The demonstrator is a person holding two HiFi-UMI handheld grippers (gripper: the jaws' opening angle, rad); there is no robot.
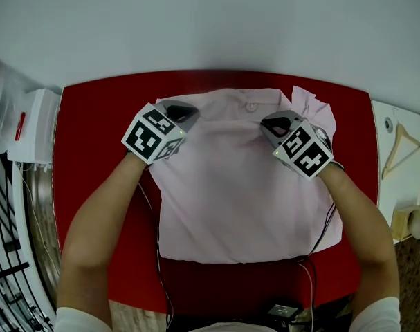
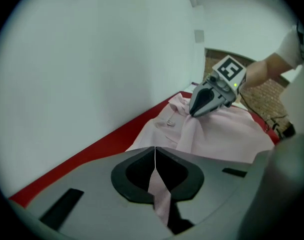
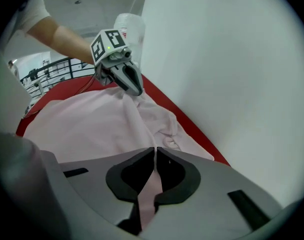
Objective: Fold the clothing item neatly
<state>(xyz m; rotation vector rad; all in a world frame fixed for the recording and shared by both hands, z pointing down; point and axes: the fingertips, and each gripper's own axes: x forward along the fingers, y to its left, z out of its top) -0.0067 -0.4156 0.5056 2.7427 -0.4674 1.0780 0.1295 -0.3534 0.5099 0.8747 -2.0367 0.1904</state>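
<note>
A pale pink shirt [image 1: 237, 199] lies spread on the red table [image 1: 92, 123], its collar end toward the far wall. My left gripper [image 1: 180, 109] sits at the shirt's far left shoulder, its jaws closed on a fold of the pink cloth [image 2: 159, 194]. My right gripper [image 1: 275, 124] is at the far right shoulder, shut on another pinch of the cloth [image 3: 150, 189]. From the left gripper view the right gripper [image 2: 194, 111] shows biting the cloth near the collar [image 2: 174, 121]. The left gripper [image 3: 136, 90] appears the same way in the right gripper view.
A white wall rises just behind the table's far edge. A white shelf [image 1: 33, 126] stands at the left, and a wooden hanger [image 1: 400, 147] lies on a white surface at the right. Black cables [image 1: 158, 254] trail over the table's near edge.
</note>
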